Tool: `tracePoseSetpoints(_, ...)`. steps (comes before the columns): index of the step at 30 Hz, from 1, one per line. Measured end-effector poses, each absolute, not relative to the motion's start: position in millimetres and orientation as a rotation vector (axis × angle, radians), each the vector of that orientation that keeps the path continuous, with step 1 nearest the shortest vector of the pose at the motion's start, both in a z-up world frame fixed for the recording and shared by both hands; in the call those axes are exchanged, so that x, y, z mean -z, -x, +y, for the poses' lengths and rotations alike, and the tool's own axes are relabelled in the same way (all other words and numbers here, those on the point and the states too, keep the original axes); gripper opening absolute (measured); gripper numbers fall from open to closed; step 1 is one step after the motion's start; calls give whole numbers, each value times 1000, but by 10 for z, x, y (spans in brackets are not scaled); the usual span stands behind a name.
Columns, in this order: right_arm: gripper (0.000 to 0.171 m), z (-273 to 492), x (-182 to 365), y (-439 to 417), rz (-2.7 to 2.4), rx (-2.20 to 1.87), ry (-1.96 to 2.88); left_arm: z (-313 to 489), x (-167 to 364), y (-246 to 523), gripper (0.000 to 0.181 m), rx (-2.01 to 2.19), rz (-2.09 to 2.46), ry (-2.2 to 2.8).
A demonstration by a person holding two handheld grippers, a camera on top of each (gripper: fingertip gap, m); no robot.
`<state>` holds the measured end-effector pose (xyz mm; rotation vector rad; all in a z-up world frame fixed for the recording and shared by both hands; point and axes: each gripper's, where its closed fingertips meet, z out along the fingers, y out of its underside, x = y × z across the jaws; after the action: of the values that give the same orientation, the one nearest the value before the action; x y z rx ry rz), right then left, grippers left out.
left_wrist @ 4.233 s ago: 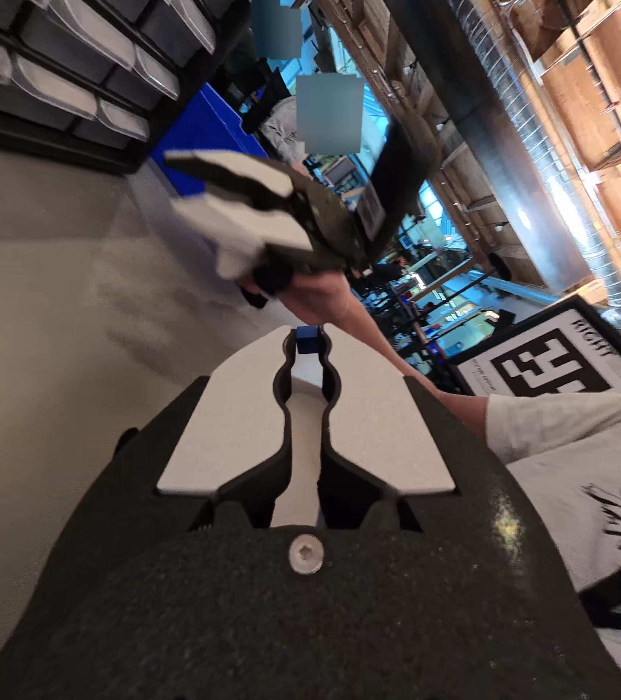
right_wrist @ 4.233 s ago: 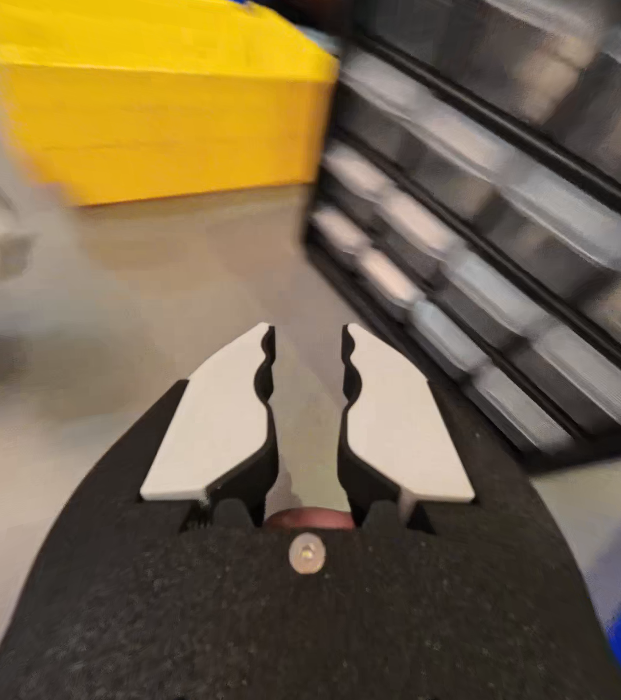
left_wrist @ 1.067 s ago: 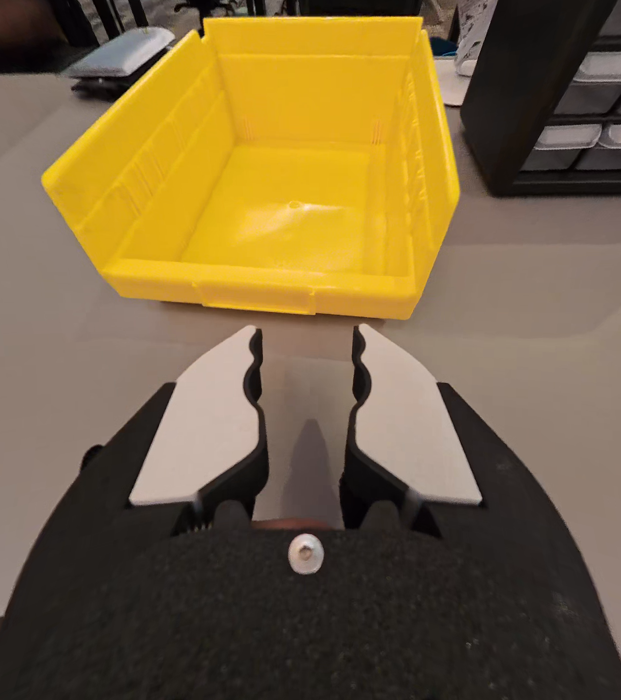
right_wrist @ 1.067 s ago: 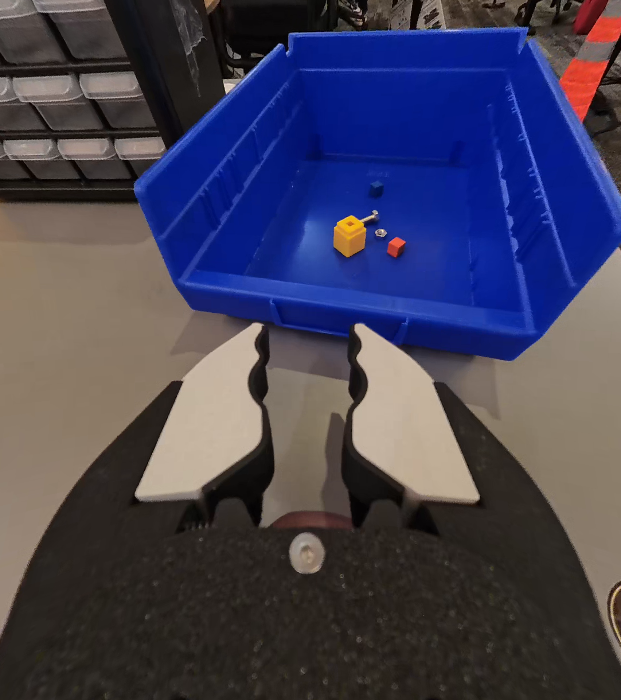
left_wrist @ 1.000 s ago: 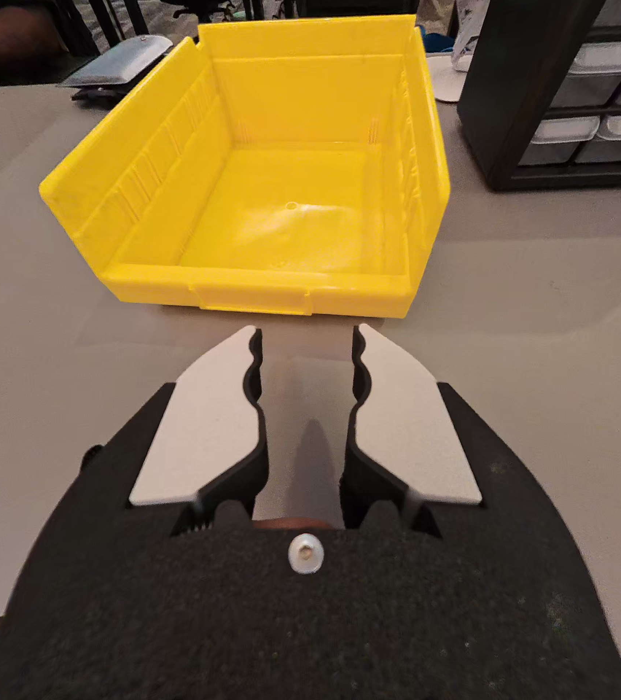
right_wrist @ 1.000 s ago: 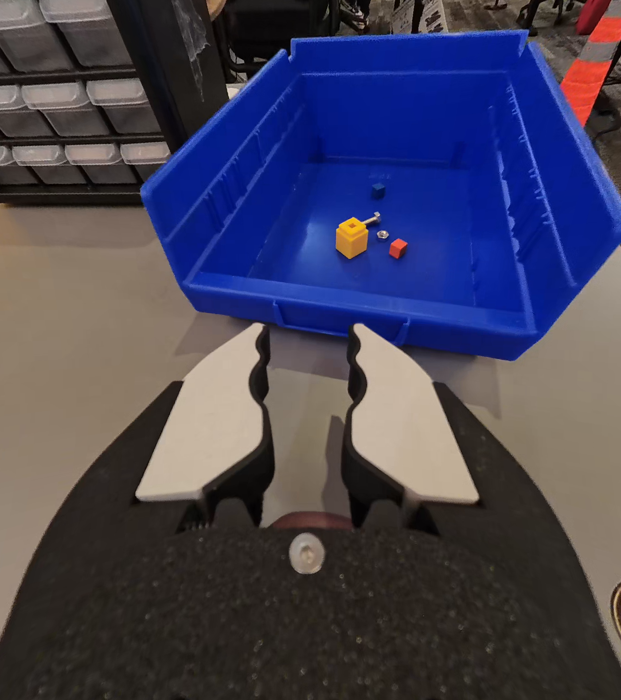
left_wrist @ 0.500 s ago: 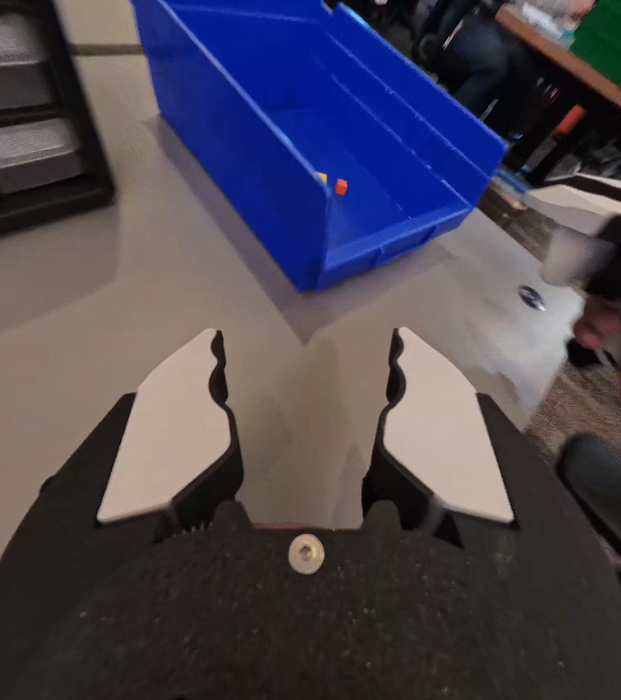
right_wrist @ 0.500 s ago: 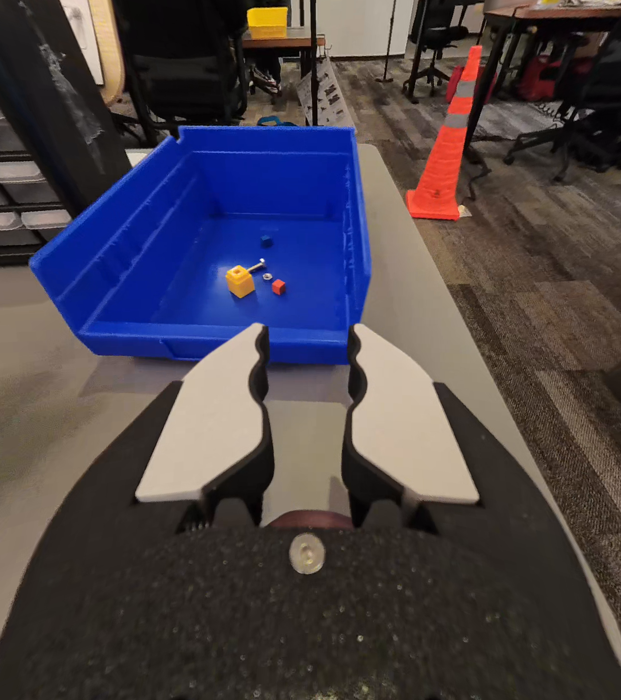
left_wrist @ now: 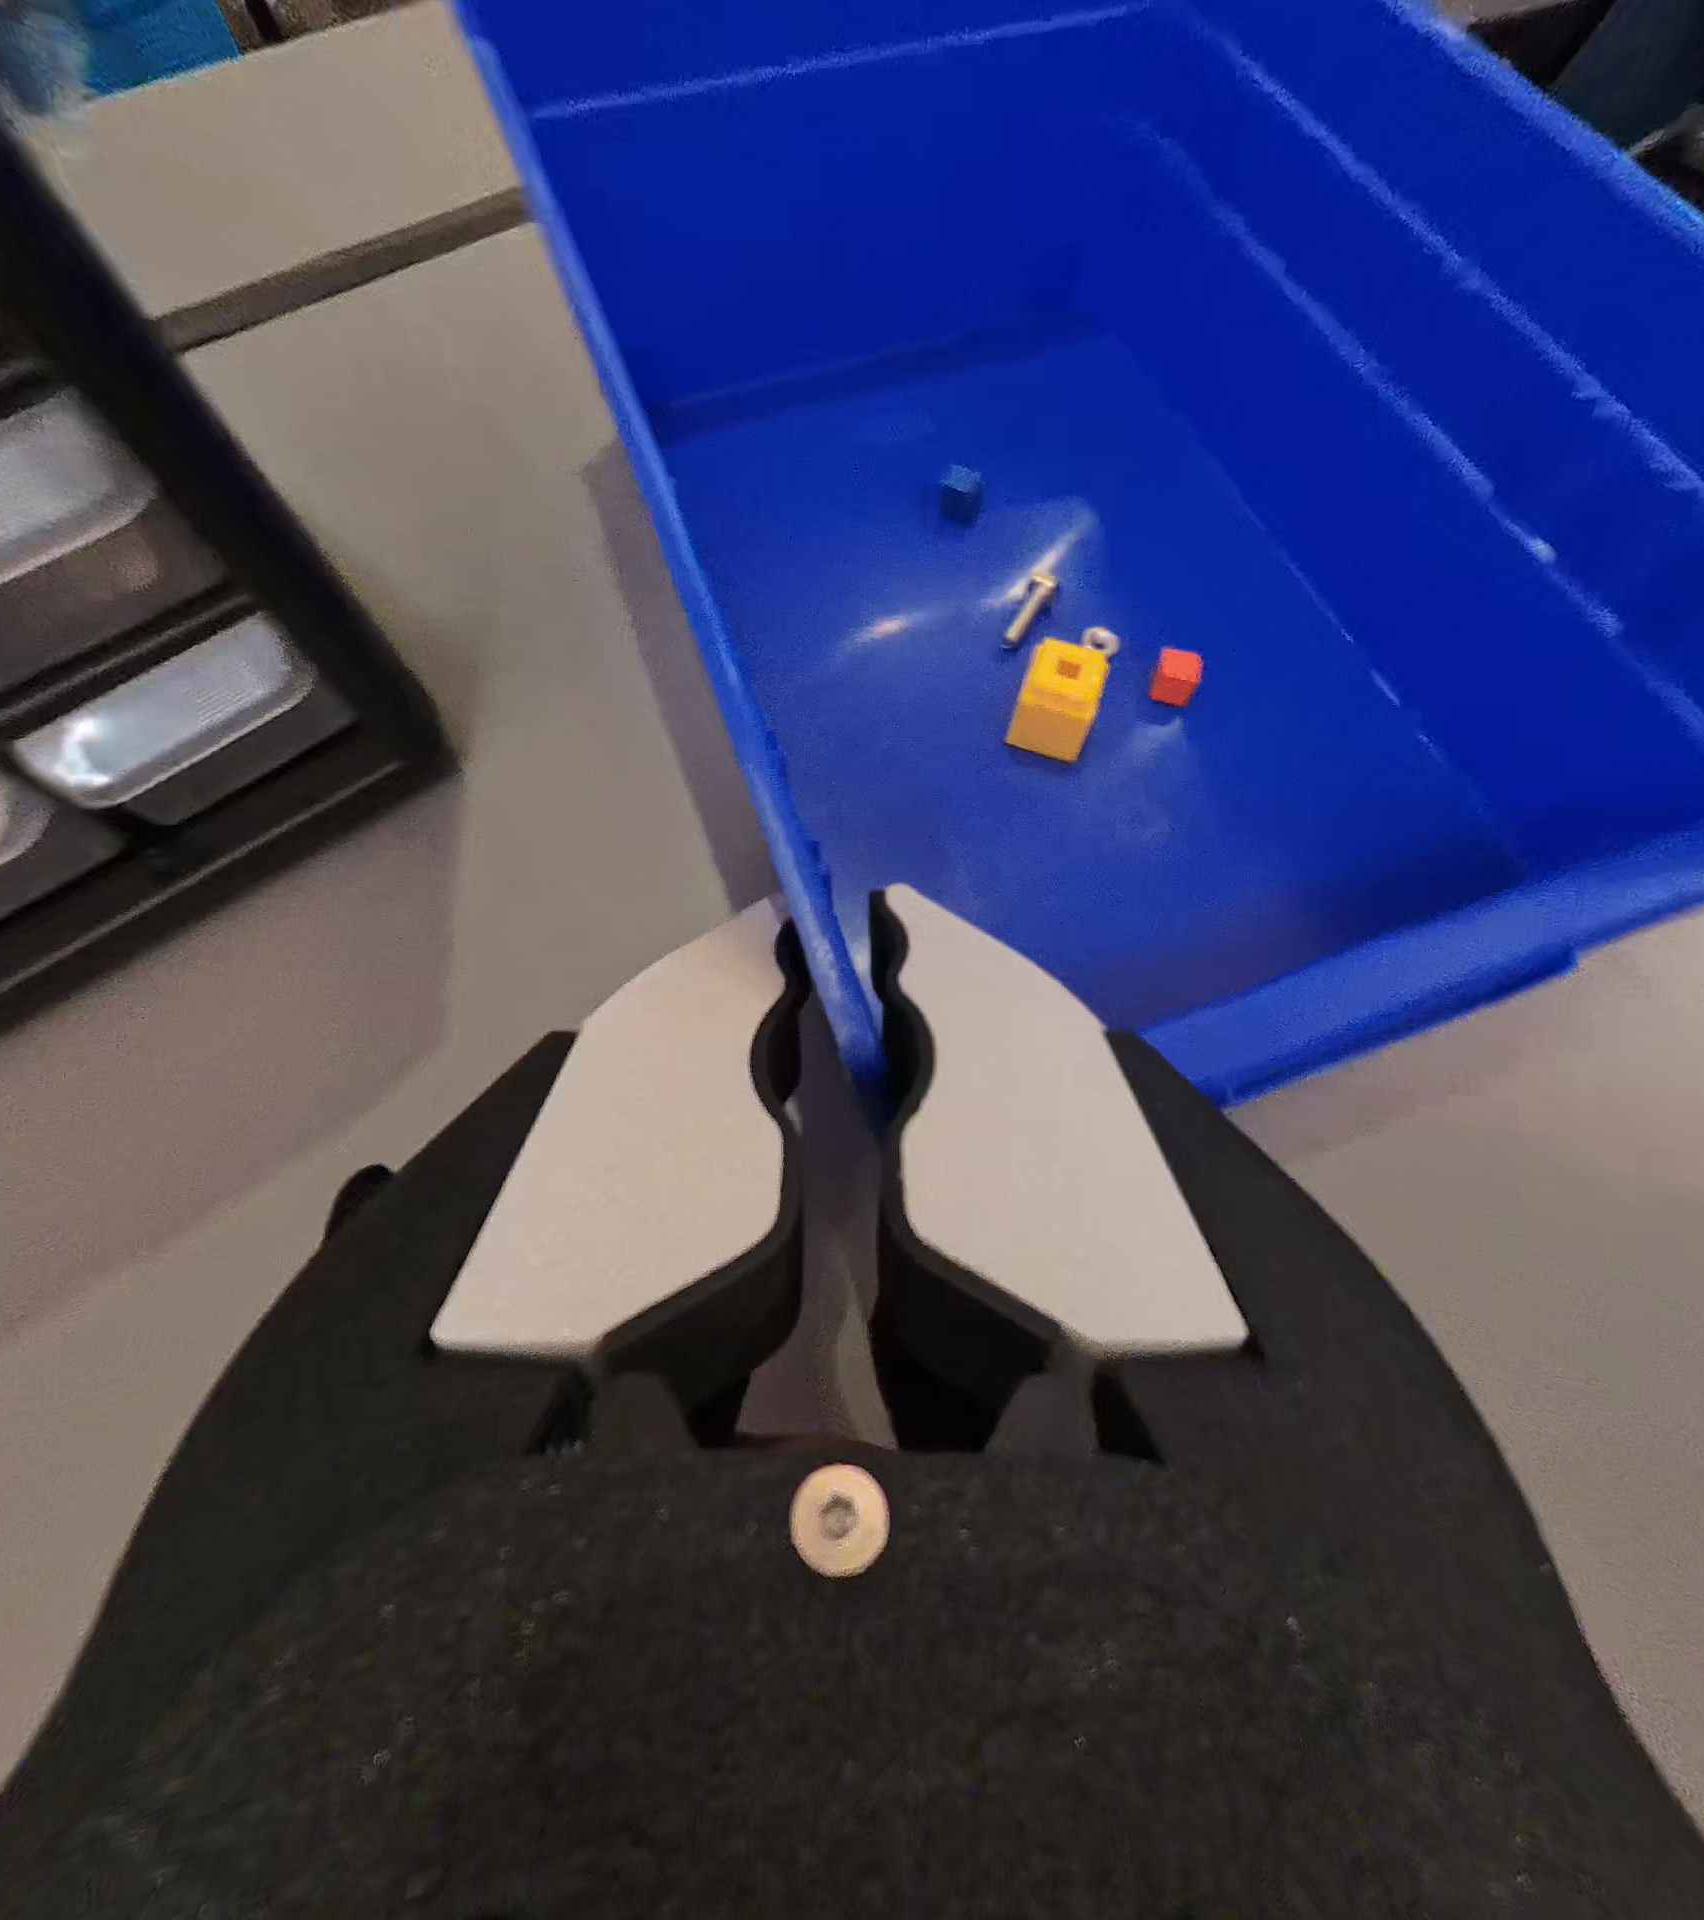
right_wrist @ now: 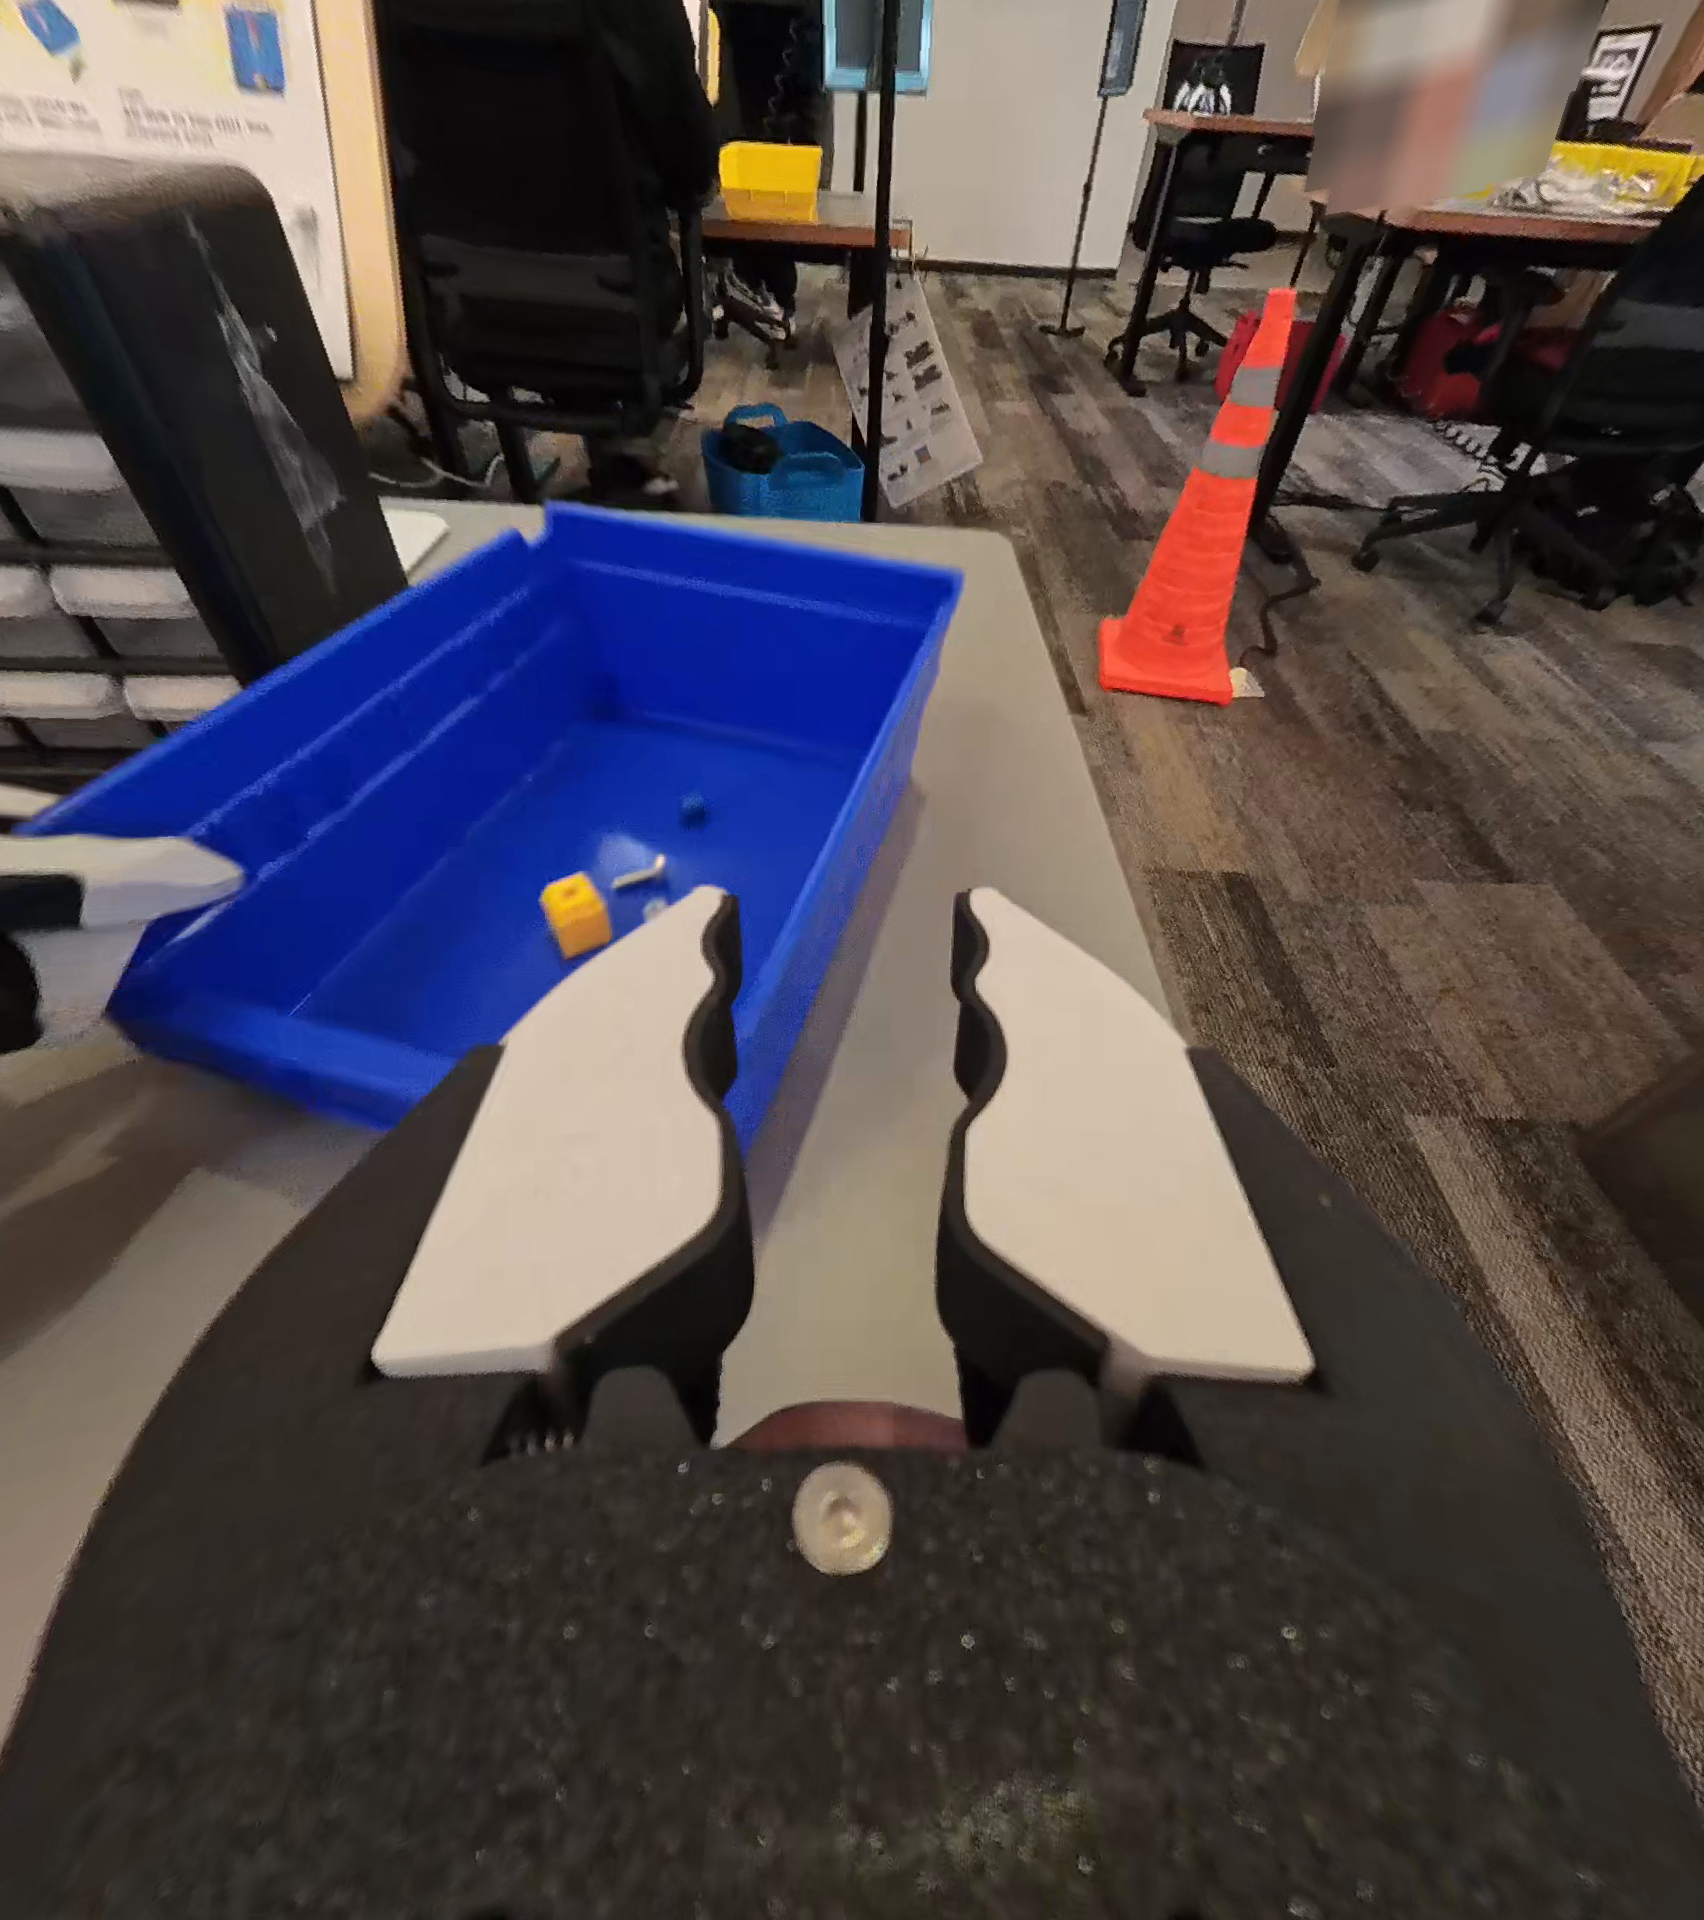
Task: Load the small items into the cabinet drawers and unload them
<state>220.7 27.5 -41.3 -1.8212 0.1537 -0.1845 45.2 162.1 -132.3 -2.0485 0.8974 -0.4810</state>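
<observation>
Two claws are in view. Left claw [left_wrist: 832,925]: fingers nearly together, clamped on the side wall of the blue bin [left_wrist: 1367,260] near its front corner. Right claw [right_wrist: 840,920]: fingers apart, gripping nothing, hovering over the grey table [right_wrist: 983,665] just beside the bin's opposite wall. Inside the bin — a yellow block [left_wrist: 1056,701], red cube [left_wrist: 1176,676], small blue cube [left_wrist: 960,491], bolt [left_wrist: 1028,611] and nut [left_wrist: 1099,639]. Black drawer cabinet [left_wrist: 79,582] stands beside the bin.
</observation>
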Motion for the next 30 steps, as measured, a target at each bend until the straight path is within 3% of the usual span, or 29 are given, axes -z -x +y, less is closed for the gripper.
tracePoseSetpoints(7,39,233,232,-2245,156,112,1847,1288,1127,328,5,763,945,2023)
tracePoseSetpoints(20,39,317,398,-1603,46,-6,1887,653,1122,2468,4,635,674,2023)
tracePoseSetpoints(30,39,437,853,-1177,-82,-39,2000,711,1308,2821,6,653,427,2075)
